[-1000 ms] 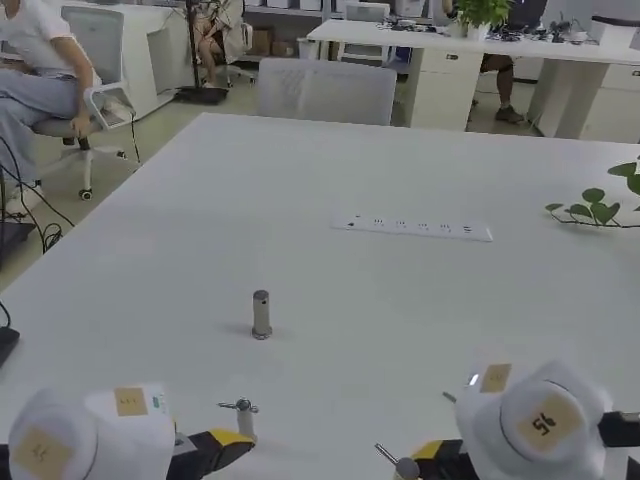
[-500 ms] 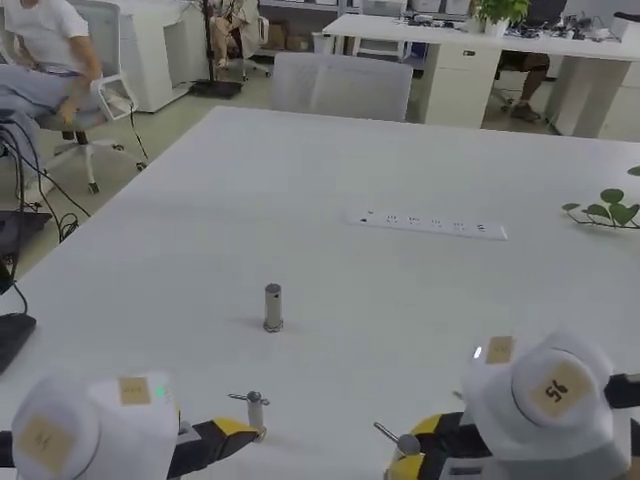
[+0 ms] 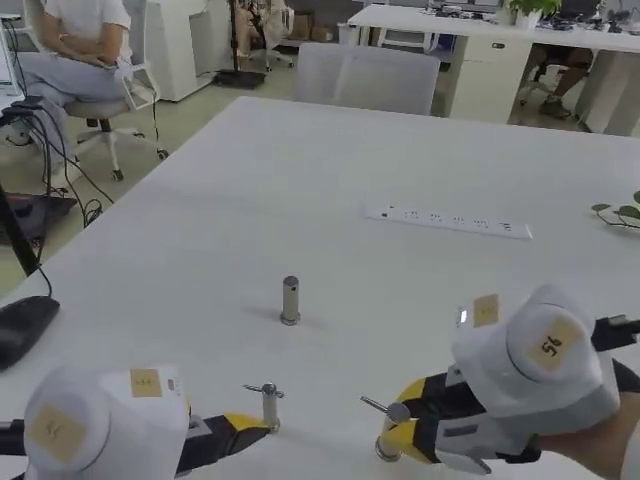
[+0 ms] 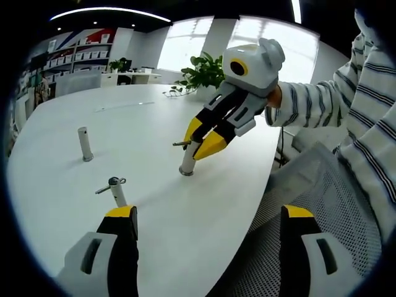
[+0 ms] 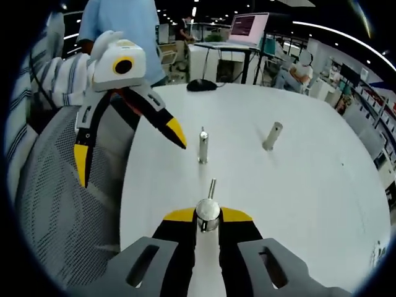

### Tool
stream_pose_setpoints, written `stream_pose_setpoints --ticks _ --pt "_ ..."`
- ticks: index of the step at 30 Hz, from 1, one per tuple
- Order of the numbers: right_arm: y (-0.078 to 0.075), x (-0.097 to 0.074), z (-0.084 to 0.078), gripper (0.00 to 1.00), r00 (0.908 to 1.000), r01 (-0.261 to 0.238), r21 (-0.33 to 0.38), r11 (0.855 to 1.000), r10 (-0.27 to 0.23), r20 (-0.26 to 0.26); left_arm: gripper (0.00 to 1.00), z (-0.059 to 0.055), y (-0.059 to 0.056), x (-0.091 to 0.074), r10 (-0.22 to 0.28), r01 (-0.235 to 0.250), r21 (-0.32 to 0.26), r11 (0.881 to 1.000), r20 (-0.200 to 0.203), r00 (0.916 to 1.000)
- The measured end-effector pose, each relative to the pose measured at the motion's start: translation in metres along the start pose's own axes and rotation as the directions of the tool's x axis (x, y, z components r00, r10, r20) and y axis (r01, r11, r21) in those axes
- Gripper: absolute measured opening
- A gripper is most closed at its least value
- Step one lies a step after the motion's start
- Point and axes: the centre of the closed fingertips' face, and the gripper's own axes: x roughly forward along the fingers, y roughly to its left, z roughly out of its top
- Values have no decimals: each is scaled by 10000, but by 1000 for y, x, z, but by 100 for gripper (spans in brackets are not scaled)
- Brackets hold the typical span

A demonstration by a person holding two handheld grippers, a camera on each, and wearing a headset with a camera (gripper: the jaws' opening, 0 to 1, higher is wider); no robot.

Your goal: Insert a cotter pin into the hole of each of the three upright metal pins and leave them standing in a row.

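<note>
Three metal pins are on the white table (image 3: 200,220). A bare pin (image 3: 290,300) stands upright in the middle. Nearer me stands a second pin (image 3: 269,406) with a cotter pin through its head; it is just beside one yellow fingertip (image 3: 245,426) of my left gripper (image 4: 207,216), which is open and holds nothing. My right gripper (image 3: 397,442) is shut on the third pin (image 4: 187,159), a cotter pin (image 3: 374,405) sticking out of its head. That pin leans slightly, its foot at the table surface, to the right of the other two.
A white power strip (image 3: 450,221) lies further back on the table. A plant (image 3: 622,212) is at the right edge. A grey chair (image 3: 365,78) stands behind the table and a person (image 3: 85,40) sits at the back left. A dark object (image 3: 20,328) is left of the table.
The camera has shifted. My right gripper has carried its pin a little left, closer to the other two pins. The left gripper stays open beside the second pin.
</note>
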Motion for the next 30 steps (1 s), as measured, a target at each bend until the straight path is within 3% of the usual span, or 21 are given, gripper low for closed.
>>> stream_pose_setpoints --ticks 12,30 --pt "4 16 14 12 9946 -1000 -658 9928 1015 204 96 1 -1 -1 -18 20 -118 9999 95 10000" --pt "-3 29 22 12 9849 -1700 -1620 9720 1728 36 96 8 2 -4 334 -324 -309 9990 336 9989"
